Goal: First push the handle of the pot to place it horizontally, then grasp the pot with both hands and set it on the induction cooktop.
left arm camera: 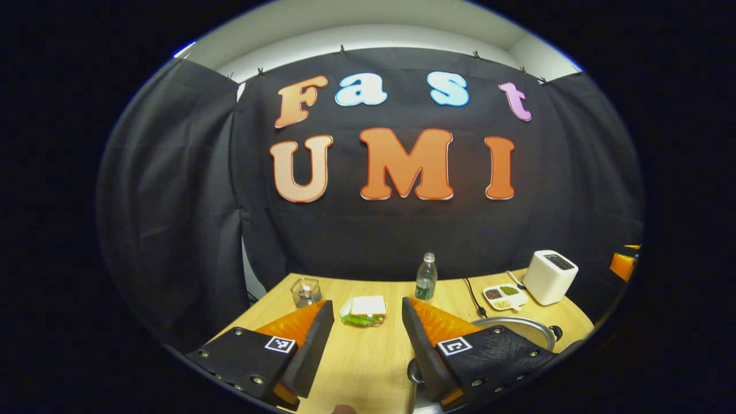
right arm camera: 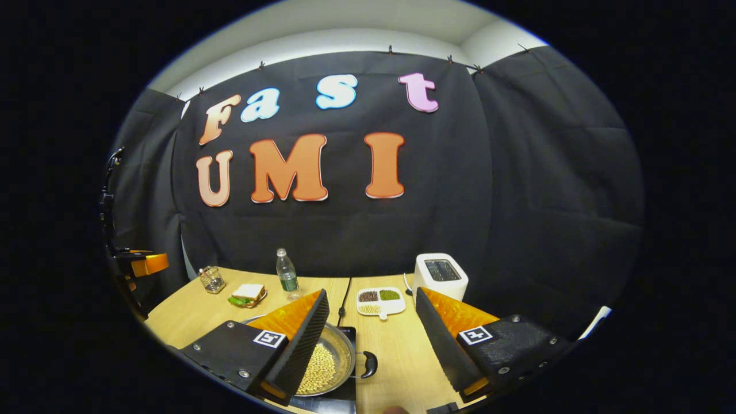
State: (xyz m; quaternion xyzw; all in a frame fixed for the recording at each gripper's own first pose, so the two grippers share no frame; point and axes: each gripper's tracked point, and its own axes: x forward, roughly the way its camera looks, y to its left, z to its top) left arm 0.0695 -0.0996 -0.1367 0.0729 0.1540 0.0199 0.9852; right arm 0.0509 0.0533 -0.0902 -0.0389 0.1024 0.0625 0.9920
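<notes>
silver pot (right arm camera: 339, 353) — pale yellow beans (right arm camera: 319, 368), white toaster (right arm camera: 440, 276), light wood table (right arm camera: 397, 356)

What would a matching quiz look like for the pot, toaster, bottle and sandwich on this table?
Things:
1. pot
2. toaster
3. water bottle
4. sandwich

States:
A. white, slot on top
B. holds pale beans
C. lies on a small plate
D. stands upright, clear

Pairs: 1-B, 2-A, 3-D, 4-C
</notes>
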